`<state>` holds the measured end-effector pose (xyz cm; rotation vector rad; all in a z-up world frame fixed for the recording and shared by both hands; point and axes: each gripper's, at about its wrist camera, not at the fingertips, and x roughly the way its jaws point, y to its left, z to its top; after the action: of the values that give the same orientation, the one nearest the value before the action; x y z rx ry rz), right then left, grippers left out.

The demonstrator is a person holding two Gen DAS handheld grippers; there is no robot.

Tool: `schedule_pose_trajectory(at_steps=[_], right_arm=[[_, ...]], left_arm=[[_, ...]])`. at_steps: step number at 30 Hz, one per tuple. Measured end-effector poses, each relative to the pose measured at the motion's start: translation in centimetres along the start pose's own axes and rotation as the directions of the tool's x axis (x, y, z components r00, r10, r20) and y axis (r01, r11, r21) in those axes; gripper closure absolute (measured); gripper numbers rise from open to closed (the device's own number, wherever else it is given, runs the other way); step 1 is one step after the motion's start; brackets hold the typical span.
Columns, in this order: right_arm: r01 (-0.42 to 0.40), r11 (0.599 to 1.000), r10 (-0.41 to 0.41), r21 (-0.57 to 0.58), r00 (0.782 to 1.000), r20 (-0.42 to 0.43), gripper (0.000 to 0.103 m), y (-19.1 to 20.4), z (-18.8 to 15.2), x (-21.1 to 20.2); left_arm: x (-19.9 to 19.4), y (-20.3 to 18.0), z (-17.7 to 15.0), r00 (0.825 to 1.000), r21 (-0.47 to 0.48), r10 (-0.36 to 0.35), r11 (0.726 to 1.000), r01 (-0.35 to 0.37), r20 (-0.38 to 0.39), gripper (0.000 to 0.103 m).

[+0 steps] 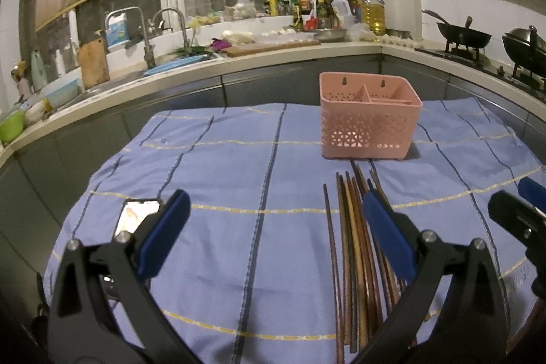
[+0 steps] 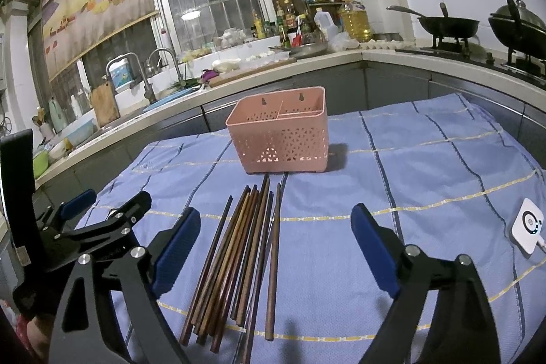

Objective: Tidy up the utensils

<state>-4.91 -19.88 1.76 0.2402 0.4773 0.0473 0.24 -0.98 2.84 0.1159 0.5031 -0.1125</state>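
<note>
Several brown wooden chopsticks (image 1: 356, 261) lie in a loose bundle on the blue checked cloth (image 1: 221, 179), pointing toward a pink perforated utensil basket (image 1: 368, 121) with divided compartments. The chopsticks (image 2: 239, 255) and basket (image 2: 281, 132) also show in the right wrist view. My left gripper (image 1: 276, 241) is open and empty, hovering left of the bundle; its right finger overlaps the chopsticks. My right gripper (image 2: 276, 258) is open and empty, above the near part of the bundle. The left gripper (image 2: 102, 214) shows at the left of the right wrist view.
A phone (image 1: 136, 215) lies on the cloth at near left. A small white device (image 2: 527, 227) with a cable lies at the right. A kitchen counter with sink, cutting board, bottles and woks on a stove runs behind the table.
</note>
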Motion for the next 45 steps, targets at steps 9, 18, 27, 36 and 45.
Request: schedule_pose_trajectory(at_steps=[9, 18, 27, 36, 45], right_arm=[[-0.004, 1.000, 0.004, -0.006, 0.999, -0.047, 0.017, -0.4, -0.3, 0.8], [0.007, 0.999, -0.018, -0.035, 0.953, -0.303, 0.058, -2.0, -4.2, 6.0], [-0.016, 0.992, -0.032, -0.125, 0.927, -0.374, 0.067, -1.0, -6.1, 7.1], [-0.023, 0.983, -0.047, -0.183, 0.928, -0.368, 0.067, -0.4, -6.0, 7.3], [-0.005, 0.972, -0.082, -0.234, 0.929, -0.360, 0.070, 0.0, -6.4, 7.9]], left_arm=[[1.1, 0.7, -0.6, 0.999, -0.013, -0.035, 0.999, 0.034, -0.034, 0.006], [5.3, 4.7, -3.1, 0.943, -0.120, -0.215, 0.975, 0.189, -0.256, 0.017], [7.4, 1.4, -5.2, 0.860, -0.122, -0.353, 0.935, 0.332, -0.368, 0.038], [8.9, 1.0, -5.7, 0.849, -0.130, -0.338, 0.941, 0.313, -0.406, 0.050], [9.6, -0.8, -5.3, 0.889, -0.016, -0.223, 0.972, 0.236, -0.401, 0.050]])
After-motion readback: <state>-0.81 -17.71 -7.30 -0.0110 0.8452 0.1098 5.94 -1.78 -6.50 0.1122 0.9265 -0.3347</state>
